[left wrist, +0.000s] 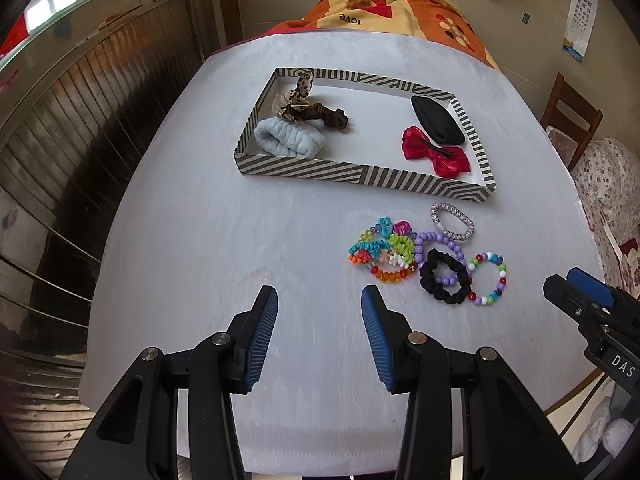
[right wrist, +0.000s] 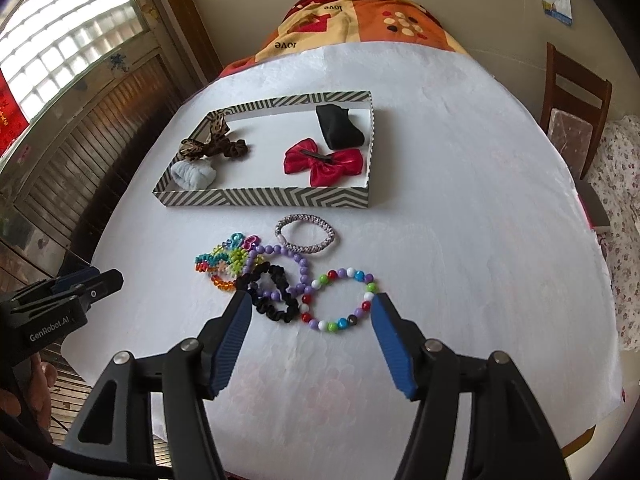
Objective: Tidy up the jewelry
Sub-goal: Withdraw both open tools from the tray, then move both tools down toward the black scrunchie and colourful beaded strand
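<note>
Right wrist view: the right gripper (right wrist: 312, 304) hovers with jaws wide apart and empty above the multicoloured bead bracelet (right wrist: 340, 300), apparently lining up a pick; next it must lower and close on the beads. The bracelet lies on the white table (right wrist: 480, 200) touching a black scrunchie (right wrist: 268, 292), near the striped tray (right wrist: 264, 196). The left gripper (left wrist: 320, 300) waits, open and empty.

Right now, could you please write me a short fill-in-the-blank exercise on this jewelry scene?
1. The satin bow inside the striped box is ____.
2. The black scrunchie lies on the table, overlapping the ____ bead bracelet.
3. The right gripper has its jaws ____, holding nothing.

Missing words: red; purple; open
</note>
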`<state>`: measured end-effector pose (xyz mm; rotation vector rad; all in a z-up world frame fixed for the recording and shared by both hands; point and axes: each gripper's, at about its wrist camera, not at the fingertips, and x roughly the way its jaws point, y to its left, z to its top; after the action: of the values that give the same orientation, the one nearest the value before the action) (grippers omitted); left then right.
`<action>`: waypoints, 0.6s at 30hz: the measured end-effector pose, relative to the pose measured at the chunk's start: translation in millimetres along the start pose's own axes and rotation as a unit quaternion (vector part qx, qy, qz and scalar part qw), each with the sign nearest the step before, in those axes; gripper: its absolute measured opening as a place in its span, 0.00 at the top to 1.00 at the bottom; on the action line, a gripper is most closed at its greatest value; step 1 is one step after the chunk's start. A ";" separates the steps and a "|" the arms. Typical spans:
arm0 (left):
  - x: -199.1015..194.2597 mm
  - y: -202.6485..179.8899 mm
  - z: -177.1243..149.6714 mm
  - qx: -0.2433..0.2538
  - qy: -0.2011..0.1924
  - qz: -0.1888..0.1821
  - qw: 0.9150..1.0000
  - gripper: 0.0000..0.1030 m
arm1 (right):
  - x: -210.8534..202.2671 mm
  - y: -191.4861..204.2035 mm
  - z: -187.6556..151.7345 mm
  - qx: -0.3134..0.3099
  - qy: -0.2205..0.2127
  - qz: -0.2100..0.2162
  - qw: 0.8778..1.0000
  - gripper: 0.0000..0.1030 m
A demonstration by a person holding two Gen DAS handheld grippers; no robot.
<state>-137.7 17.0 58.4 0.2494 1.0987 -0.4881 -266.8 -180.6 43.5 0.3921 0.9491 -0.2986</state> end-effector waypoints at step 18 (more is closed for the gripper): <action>-3.7 -4.5 -6.5 -0.005 0.004 -0.015 1.000 0.65 | -8.0 -6.3 -7.4 0.004 0.001 -0.008 1.000 0.34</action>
<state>-146.3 16.8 59.1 0.2260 1.1132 -0.5096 -279.2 -182.2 45.1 0.3917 0.9530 -0.3171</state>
